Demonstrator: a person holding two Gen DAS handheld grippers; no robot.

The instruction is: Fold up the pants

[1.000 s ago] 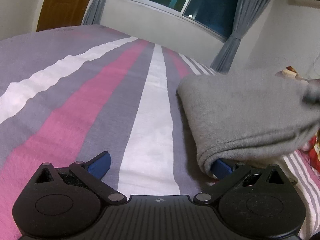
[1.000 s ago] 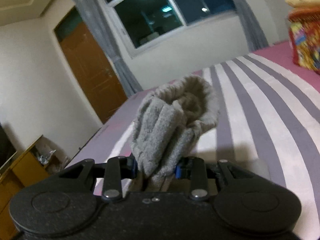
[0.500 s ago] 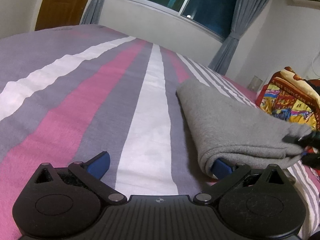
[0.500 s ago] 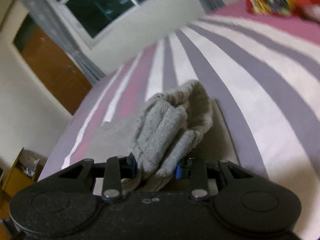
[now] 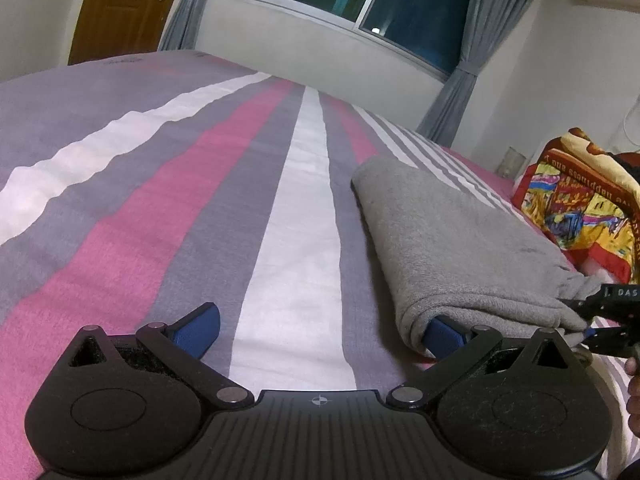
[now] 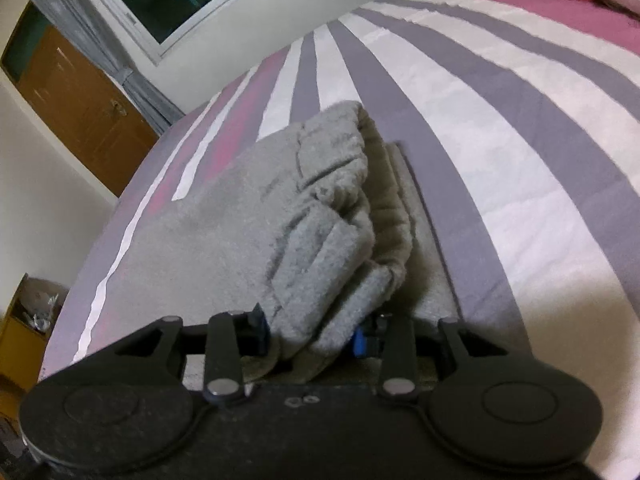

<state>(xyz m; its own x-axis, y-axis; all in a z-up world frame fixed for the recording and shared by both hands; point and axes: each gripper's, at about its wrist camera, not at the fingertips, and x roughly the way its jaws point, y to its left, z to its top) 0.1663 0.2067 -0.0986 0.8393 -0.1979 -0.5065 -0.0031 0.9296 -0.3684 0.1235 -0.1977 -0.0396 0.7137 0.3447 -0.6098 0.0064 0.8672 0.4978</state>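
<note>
Grey fleece pants (image 5: pixel 460 240) lie folded on the striped bed sheet (image 5: pixel 200 200), to the right of my left gripper. My left gripper (image 5: pixel 320 324) stands open and low over the sheet; its right fingertip (image 5: pixel 444 330) is tucked under the near fold of the pants and its left fingertip is bare. My right gripper (image 6: pixel 310 328) is shut on a bunched end of the pants (image 6: pixel 328 220), held just above the flat folded layer (image 6: pixel 208 240). In the left wrist view the right gripper (image 5: pixel 588 320) pinches the pants' right near corner.
A bright red and yellow printed blanket (image 5: pixel 580 208) lies at the bed's right side. A hand (image 5: pixel 634 380) shows at the right edge. Behind the bed are a window (image 5: pixel 360 0), curtains and a brown door (image 6: pixel 80 108). A wooden cabinet (image 6: pixel 24 332) stands beside the bed.
My right gripper has come down and tilted, bringing the bunched end of the pants onto the folded layer. The lifted fabric now lies flat. My left gripper has stayed put.
</note>
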